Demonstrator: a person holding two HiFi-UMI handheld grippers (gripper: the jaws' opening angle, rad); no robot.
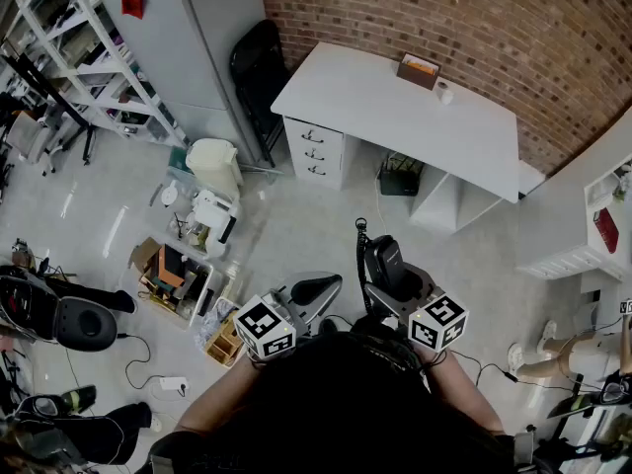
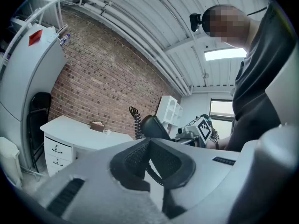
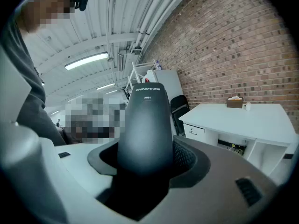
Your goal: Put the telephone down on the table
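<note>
Now gripping handset point(image 3: 142, 120) in wide right gripper point(image 3: 144, 160), holding left gripper point(image 2: 147, 146) pinched together, empty; table point(image 3: 243, 120) well ahead.

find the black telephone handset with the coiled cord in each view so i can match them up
Head view: the black plastic telephone handset is low centre.
Left gripper view: mid-frame, coiled cord at its left.
Right gripper view: dead centre, clamped in the right tool.
Shared landmark: the white desk by the brick wall.
</note>
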